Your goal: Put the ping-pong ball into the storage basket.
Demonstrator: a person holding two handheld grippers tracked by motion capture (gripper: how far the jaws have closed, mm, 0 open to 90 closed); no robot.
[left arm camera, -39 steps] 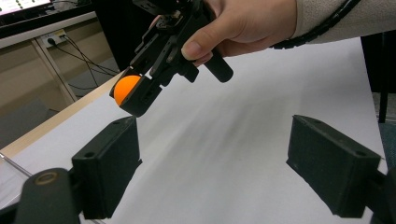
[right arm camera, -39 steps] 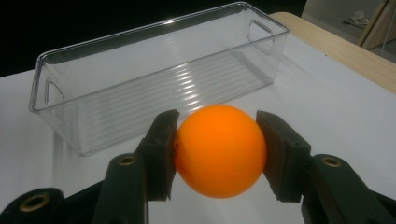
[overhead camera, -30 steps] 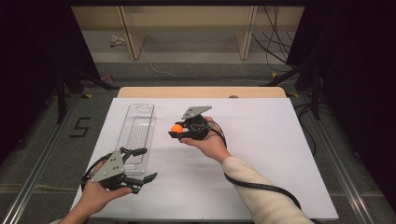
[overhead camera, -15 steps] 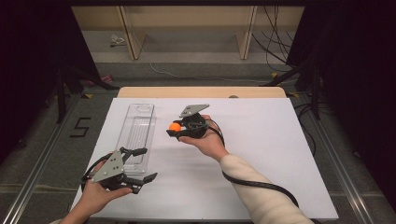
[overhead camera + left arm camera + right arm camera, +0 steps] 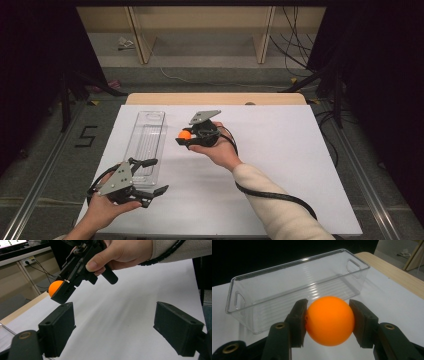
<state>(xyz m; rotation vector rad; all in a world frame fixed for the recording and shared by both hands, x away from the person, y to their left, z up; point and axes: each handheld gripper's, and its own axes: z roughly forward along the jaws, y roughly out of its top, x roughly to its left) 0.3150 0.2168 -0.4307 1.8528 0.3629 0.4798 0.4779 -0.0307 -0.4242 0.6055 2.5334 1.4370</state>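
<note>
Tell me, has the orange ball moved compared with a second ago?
Yes, slightly. The orange ball, held in the right tongs, has edged left toward the clear bin, which lies unmoved.

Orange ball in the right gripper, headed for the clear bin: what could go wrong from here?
1. The orange ball is round and smooth, pinched only at its sides by the right gripper; it could squirt out.
2. It sits beside the clear bin, not over it; released now, it would likely land on the white table and roll.
3. The bin looks light; clipping its wall could shift it.
</note>
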